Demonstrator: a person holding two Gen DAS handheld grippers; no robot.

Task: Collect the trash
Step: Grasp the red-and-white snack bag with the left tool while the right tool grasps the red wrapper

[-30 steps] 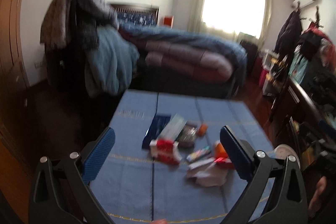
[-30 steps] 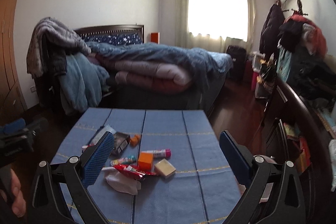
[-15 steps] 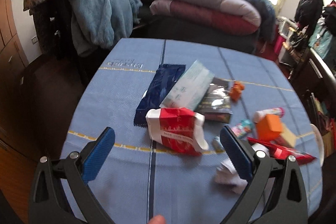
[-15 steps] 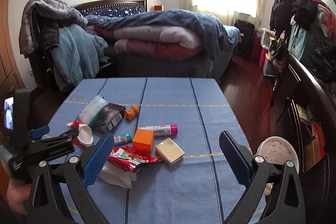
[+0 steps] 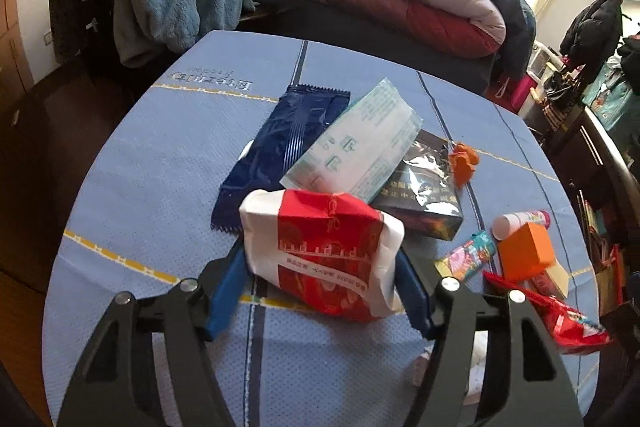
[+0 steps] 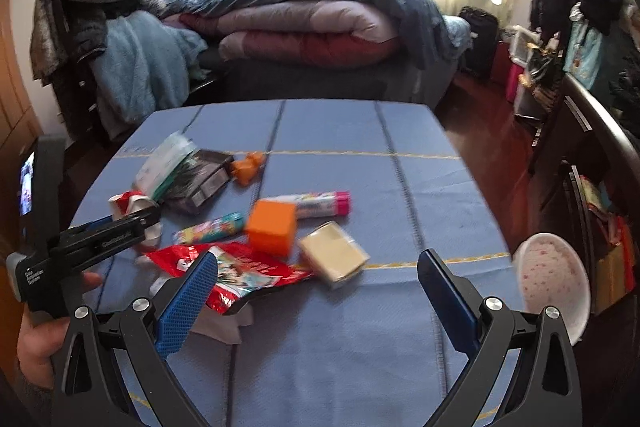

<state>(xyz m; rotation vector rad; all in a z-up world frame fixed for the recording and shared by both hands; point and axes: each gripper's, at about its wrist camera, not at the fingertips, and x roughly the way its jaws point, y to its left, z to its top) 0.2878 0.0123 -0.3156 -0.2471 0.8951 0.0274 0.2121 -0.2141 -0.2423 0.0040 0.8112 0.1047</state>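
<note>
Two grippers over the table [image 6: 320, 367]; the left gripper [image 5: 320, 283] has dropped from its higher approach half a second ago, and its jaws now sit against both sides of the red pack [image 5: 324, 247], apparently clamped; first pick judged under way. Pack lies nearest the left gripper, before the dark wrapper [image 5: 280, 143]. Right gripper [image 6: 316, 299] hovers level, jaws wide apart, holding nothing, above the red bag [image 6: 240, 275].

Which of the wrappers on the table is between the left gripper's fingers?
The red-and-white packet: the left gripper is closing around it, unlike the dark blue wrapper behind.
</note>
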